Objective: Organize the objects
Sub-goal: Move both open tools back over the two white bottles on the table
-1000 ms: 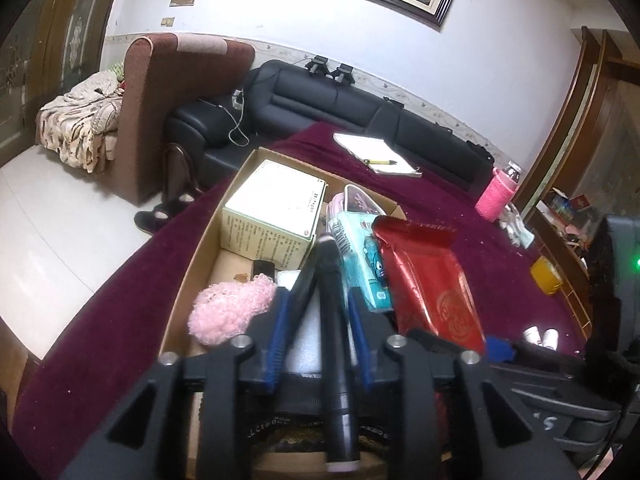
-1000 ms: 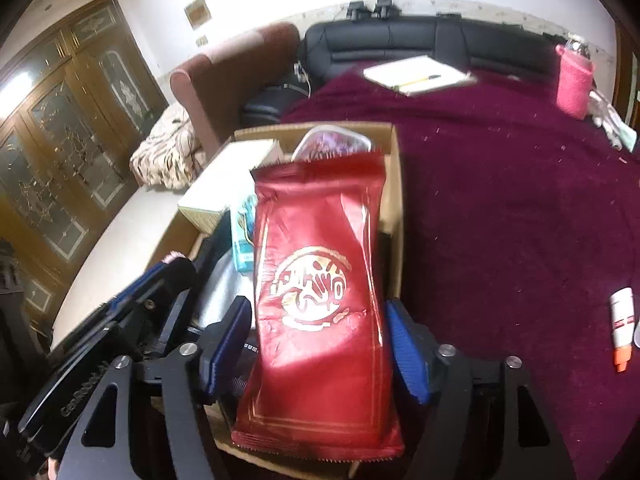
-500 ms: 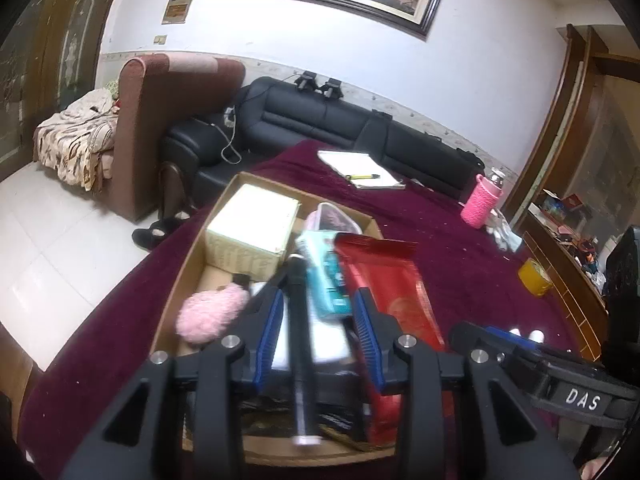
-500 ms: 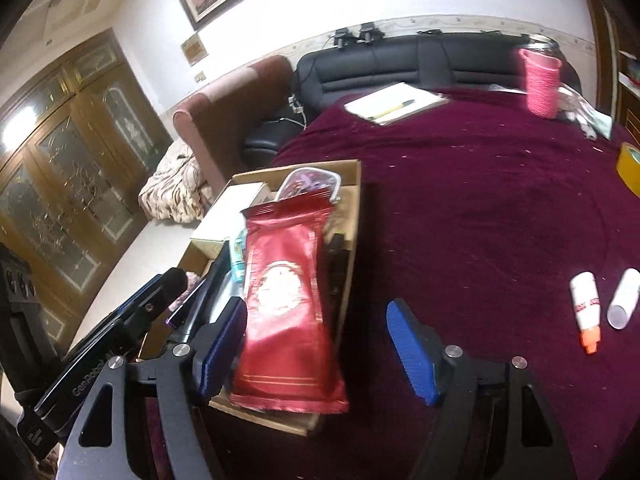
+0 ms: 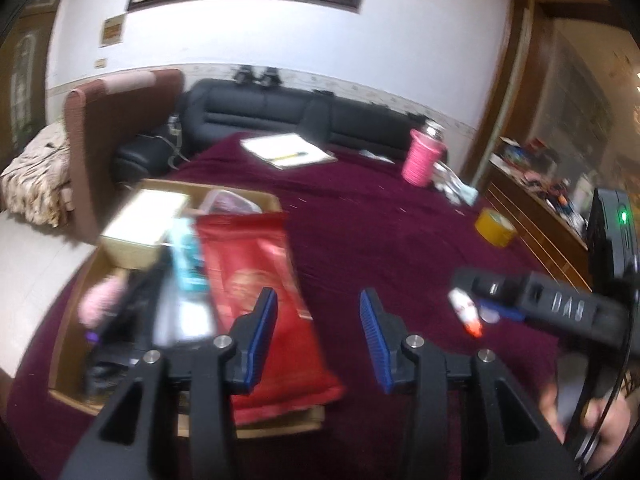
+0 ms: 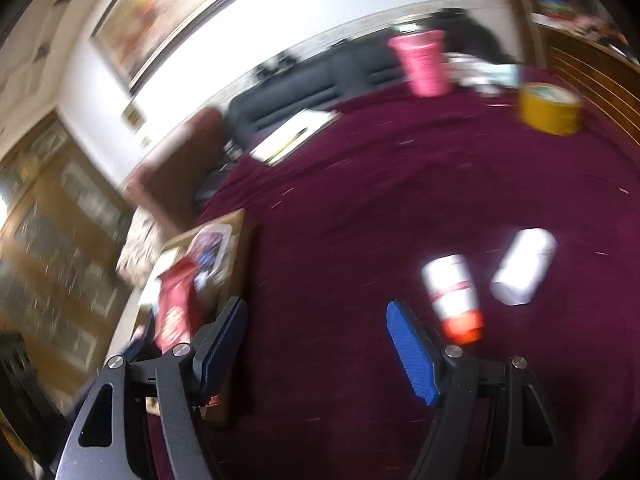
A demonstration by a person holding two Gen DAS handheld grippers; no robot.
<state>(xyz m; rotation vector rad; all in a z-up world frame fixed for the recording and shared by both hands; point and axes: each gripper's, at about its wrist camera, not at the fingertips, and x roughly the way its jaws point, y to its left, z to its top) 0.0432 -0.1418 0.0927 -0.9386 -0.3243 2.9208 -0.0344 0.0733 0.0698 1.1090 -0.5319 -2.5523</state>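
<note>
A cardboard box [image 5: 72, 360] on the maroon table holds a red foil packet [image 5: 256, 280], a teal pack [image 5: 186, 260], a cream carton [image 5: 144, 216], a pink puff [image 5: 100, 300] and a dark pen [image 5: 116, 320]. My left gripper [image 5: 316, 332] is open and empty, just right of the box. My right gripper [image 6: 316, 344] is open and empty above the tablecloth; it also shows in the left wrist view [image 5: 492, 312]. A white tube with an orange cap [image 6: 454, 296] and a white bottle [image 6: 522, 272] lie just right of it. The box [image 6: 232, 248] is at its left.
A pink cup [image 6: 422, 62], a yellow tape roll [image 6: 548, 110] and a notepad with a pencil [image 5: 286, 152] sit further back on the maroon cloth [image 5: 380, 232]. A black sofa and a brown armchair stand behind the table. A wooden cabinet is at the right.
My left gripper has opened, left the dark pen in the box and swung right. My right gripper has swung right from the red packet toward the tube and bottle.
</note>
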